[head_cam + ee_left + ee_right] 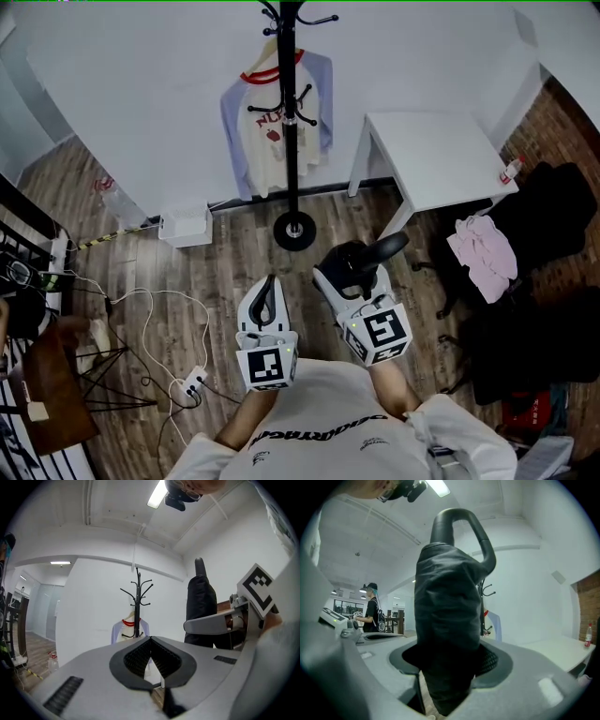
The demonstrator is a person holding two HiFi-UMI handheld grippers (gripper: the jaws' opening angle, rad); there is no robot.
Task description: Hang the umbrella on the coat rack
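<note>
- Head view: folded black umbrella (359, 261) clamped in the right gripper (349, 274), near the coat rack (292, 141) base. The left gripper (266, 298) is also in front of the rack.
- Left gripper view: jaws together, nothing between them. The umbrella stands upright, right of the rack.
- Right gripper view: pads squeeze soft bunched fabric. It's probably light, and the cloth may slip. The stiff curved handle on top is the part to hook over a peg.

Black umbrella (362, 259) in right gripper (345, 272); coat rack (291, 122) beyond
</note>
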